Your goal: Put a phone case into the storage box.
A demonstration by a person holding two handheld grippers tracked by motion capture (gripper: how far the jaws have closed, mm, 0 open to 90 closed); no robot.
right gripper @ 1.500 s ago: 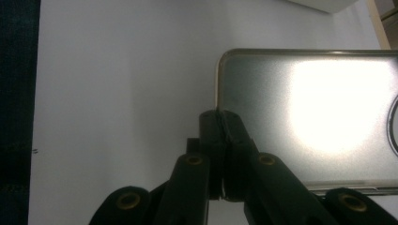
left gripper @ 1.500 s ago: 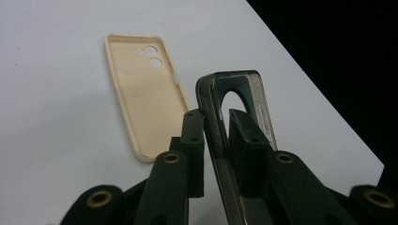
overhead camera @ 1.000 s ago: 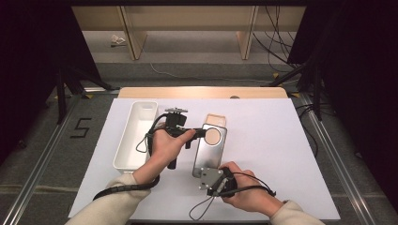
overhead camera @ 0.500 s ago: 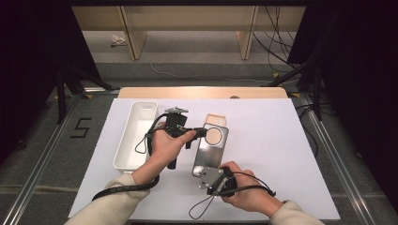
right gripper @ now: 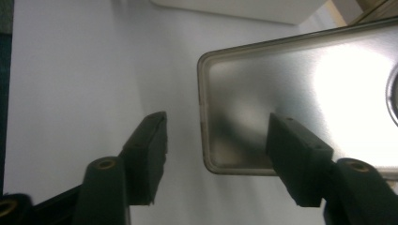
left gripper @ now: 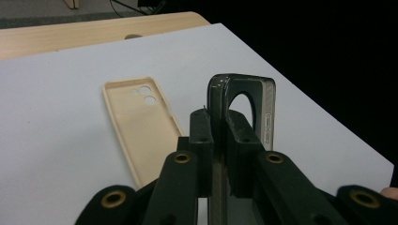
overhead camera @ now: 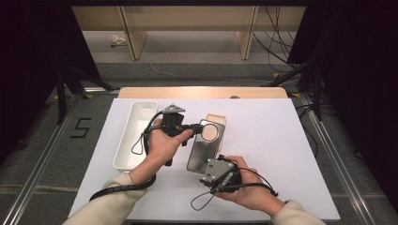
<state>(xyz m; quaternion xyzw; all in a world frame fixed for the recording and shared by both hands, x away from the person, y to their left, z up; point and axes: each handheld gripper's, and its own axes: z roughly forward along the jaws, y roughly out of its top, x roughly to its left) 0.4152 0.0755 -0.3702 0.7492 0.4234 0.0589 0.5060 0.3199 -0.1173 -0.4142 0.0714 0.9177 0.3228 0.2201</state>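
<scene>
right gripper (overhead camera: 212, 174) jaws have just been opening off the grey phone case (overhead camera: 202, 149) (near the tabletop's front edge); left gripper (overhead camera: 199, 126) clamps its far rim.

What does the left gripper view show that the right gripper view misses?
Left gripper view: the beige case lying open side up, and the left gripper shut on the edge of the grey case. Right gripper view: the rim of the white tray, and the right gripper, whose fingers have just been opening, astride that case's corner. Shared: the grey case and the white table.
</scene>
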